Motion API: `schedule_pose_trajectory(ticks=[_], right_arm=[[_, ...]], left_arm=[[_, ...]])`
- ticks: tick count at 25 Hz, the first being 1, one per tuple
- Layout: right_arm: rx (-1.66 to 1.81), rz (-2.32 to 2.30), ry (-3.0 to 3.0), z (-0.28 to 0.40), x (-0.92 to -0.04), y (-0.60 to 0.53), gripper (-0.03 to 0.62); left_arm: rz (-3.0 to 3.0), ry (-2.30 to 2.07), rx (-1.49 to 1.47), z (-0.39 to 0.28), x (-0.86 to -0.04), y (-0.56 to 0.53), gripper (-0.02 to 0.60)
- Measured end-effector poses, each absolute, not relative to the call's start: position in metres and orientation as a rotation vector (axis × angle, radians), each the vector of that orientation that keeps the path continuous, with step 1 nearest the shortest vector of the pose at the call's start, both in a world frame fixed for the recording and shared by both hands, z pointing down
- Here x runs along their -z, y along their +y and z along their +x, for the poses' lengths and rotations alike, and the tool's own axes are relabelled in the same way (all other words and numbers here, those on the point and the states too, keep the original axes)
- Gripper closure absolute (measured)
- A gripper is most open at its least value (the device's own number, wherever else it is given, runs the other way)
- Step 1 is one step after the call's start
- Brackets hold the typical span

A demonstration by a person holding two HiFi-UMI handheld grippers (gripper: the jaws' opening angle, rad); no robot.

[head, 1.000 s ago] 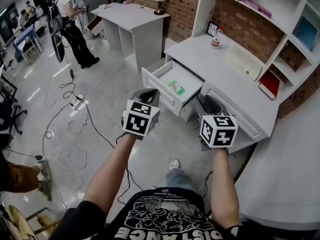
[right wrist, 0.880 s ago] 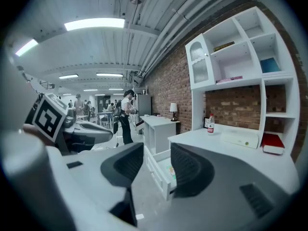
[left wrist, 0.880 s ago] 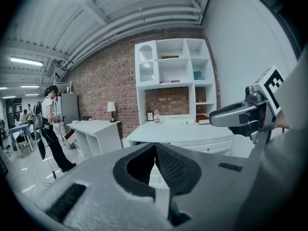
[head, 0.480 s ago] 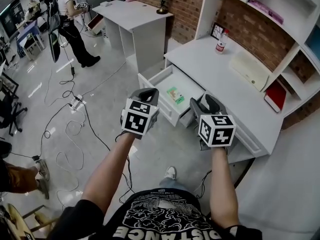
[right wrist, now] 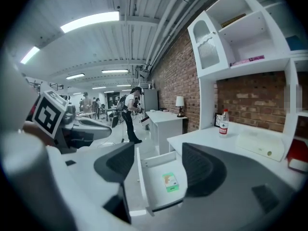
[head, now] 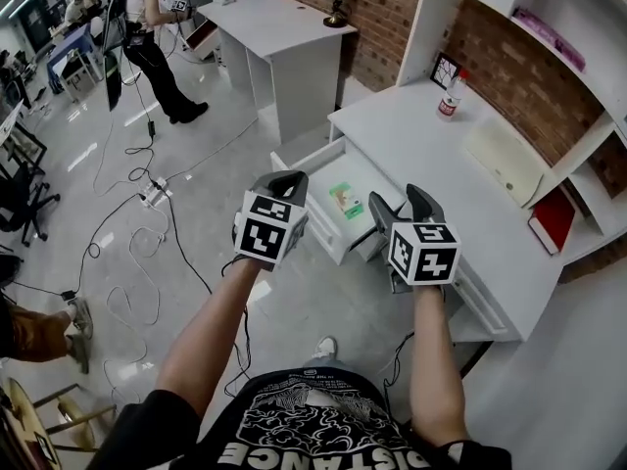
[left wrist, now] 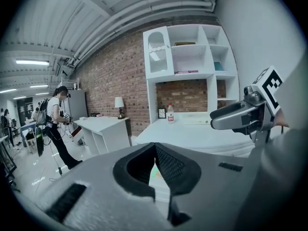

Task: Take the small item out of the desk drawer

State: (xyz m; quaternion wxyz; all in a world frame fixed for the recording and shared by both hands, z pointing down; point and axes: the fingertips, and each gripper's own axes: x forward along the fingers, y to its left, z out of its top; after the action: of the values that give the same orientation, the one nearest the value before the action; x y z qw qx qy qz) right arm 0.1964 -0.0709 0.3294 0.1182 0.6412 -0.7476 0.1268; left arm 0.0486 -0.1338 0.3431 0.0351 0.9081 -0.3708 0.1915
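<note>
The right gripper [right wrist: 159, 154], its empty jaws just opened, is aimed for grasping at the box [right wrist: 170, 182] ahead in the open drawer [right wrist: 141, 182]. The left gripper [left wrist: 155, 148] is held closed, empty.

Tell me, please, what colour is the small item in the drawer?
Small item: mostly green, clearest in right gripper view.

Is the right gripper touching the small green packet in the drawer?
Apart. Right gripper view: the right gripper, jaws just opened wider, empty, is short of the small green packet.
</note>
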Motion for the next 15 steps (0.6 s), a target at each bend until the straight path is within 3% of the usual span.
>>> schedule_pose_trajectory(ticks=[15], right_arm=[[-0.448,1.73,-2.268,0.218,-0.359,-0.13,0.232]], left_arm=[[2.685,-1.263,-0.607,0.065,-0.365,-0.179,0.575]])
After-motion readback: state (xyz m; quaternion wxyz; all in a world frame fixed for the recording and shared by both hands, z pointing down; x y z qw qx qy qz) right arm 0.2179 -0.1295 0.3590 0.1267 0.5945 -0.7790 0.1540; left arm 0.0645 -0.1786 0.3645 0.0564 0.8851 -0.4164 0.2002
